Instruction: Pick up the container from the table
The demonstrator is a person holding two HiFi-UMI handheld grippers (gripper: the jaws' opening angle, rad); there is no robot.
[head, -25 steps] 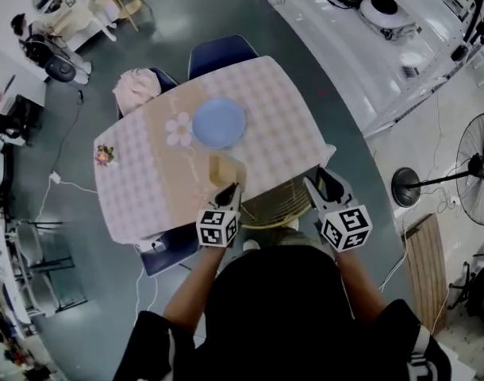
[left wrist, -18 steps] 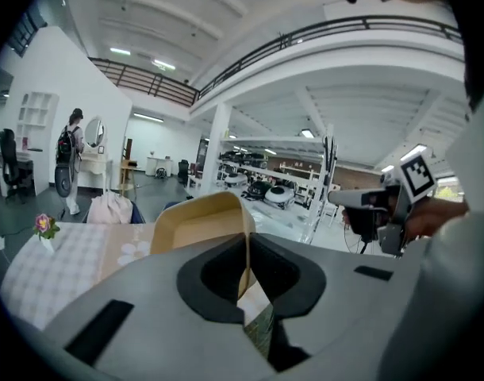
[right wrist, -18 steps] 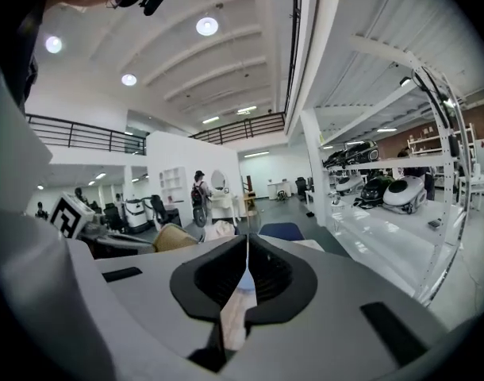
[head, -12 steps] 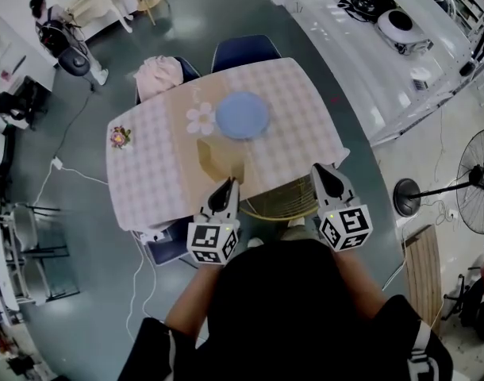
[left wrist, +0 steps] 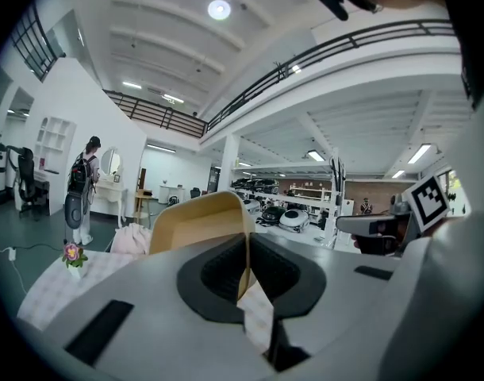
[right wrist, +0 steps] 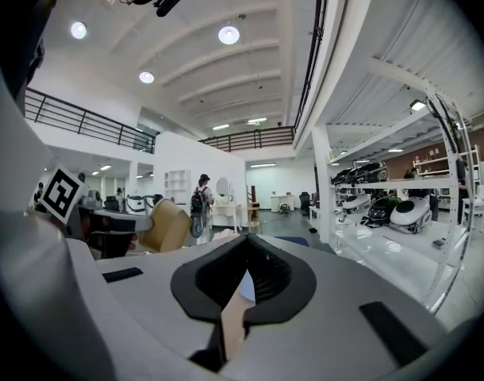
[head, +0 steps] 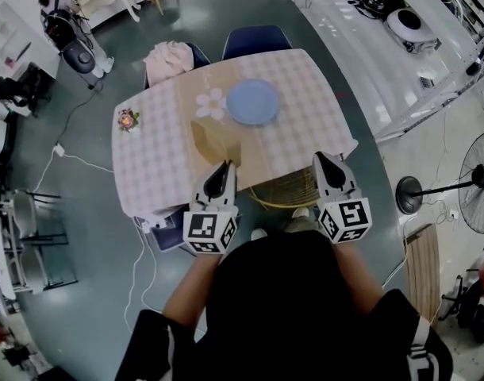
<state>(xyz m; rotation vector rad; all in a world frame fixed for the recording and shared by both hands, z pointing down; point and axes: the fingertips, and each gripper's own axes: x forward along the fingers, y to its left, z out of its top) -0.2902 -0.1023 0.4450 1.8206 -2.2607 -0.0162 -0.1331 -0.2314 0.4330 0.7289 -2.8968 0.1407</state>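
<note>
Left gripper (head: 221,171) pinches thin wall of tan container (head: 217,142), now raised off checked counter (head: 151,161) where it sat a second ago. Container hangs on near side of blue plate (head: 253,101). Right gripper (head: 322,163), jaws wide a second ago, now closed on nothing, held beside left.

A pale pink checked tablecloth (head: 305,125) covers the table. On it a round blue plate (head: 252,101) lies just beside a white flower-shaped mat (head: 211,103), and a small potted flower (head: 128,120) stands near the left edge. A pink garment (head: 169,58) drapes a chair.
</note>
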